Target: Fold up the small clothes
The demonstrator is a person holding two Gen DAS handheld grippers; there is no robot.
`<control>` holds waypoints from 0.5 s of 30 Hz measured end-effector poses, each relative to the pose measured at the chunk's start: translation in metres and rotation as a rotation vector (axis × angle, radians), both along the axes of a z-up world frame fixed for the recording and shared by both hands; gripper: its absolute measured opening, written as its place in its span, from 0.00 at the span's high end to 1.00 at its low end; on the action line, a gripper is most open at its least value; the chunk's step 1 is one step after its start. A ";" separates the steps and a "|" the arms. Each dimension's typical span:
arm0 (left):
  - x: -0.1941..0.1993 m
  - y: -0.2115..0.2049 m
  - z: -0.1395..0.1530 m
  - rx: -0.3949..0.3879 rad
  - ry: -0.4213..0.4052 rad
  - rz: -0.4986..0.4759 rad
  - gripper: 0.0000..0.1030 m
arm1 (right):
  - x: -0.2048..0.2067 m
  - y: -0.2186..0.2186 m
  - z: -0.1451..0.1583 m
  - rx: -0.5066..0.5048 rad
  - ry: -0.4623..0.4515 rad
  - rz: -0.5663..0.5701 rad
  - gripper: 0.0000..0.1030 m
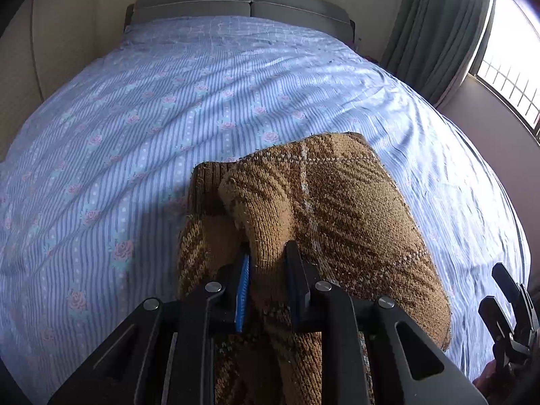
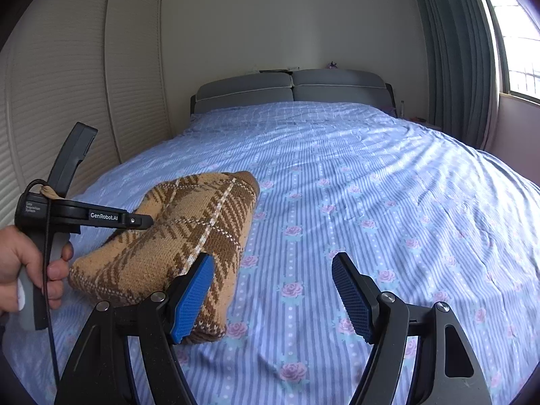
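Observation:
A brown and tan plaid knit sweater [image 1: 337,219] lies bundled on the blue flowered bed sheet [image 1: 152,128]. My left gripper [image 1: 268,250] is shut on a raised fold of the knit, its pads pressing the fold from both sides. In the right wrist view the sweater [image 2: 189,229] sits at the left, and a hand [image 2: 20,266] holds the left gripper [image 2: 148,221] against its near left side. My right gripper [image 2: 271,260] stands open above the sheet [image 2: 371,202], just right of the sweater, with nothing between its fingers. The right gripper [image 1: 494,290] also shows at the lower right of the left wrist view.
A grey padded headboard [image 2: 290,89] closes the far end of the bed. Louvred wardrobe doors [image 2: 67,101] run along the left. A green curtain [image 2: 455,50] and a bright window [image 2: 519,40] are at the right. Bare sheet spreads beyond and right of the sweater.

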State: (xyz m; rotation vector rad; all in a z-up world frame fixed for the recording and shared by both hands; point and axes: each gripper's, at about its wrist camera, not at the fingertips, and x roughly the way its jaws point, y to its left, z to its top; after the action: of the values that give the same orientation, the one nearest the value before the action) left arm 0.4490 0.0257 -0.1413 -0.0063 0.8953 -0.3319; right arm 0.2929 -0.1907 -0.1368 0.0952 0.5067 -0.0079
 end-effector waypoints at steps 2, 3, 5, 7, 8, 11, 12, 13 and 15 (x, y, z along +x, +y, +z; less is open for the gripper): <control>-0.006 -0.006 0.007 0.010 -0.023 -0.009 0.79 | 0.002 -0.002 0.000 0.017 0.005 -0.001 0.29; -0.009 -0.009 0.011 0.024 -0.040 -0.014 0.76 | 0.002 -0.001 0.001 0.024 0.004 -0.001 0.29; -0.017 -0.015 0.019 0.062 -0.070 -0.021 0.68 | 0.002 0.003 0.004 0.025 0.008 0.002 0.29; -0.028 -0.018 0.027 0.090 -0.099 -0.027 0.59 | 0.003 0.005 0.006 0.021 0.011 0.006 0.29; -0.035 -0.019 0.033 0.099 -0.114 -0.025 0.54 | 0.002 0.006 0.007 0.020 0.010 0.010 0.29; -0.061 -0.021 0.048 0.098 -0.181 -0.016 0.43 | 0.000 0.008 0.011 0.016 0.012 0.022 0.28; -0.069 -0.024 0.050 0.106 -0.198 -0.022 0.39 | -0.001 0.009 0.012 0.016 0.015 0.027 0.28; -0.076 -0.027 0.049 0.130 -0.210 -0.030 0.38 | 0.000 0.010 0.012 0.017 0.019 0.034 0.28; -0.085 -0.032 0.041 0.191 -0.210 -0.039 0.38 | 0.003 0.014 0.011 0.021 0.037 0.055 0.28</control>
State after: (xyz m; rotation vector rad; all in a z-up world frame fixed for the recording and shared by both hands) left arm 0.3645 -0.0060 -0.1004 0.2190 0.7164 -0.2769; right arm 0.2959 -0.1768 -0.1258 0.1017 0.5467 0.0500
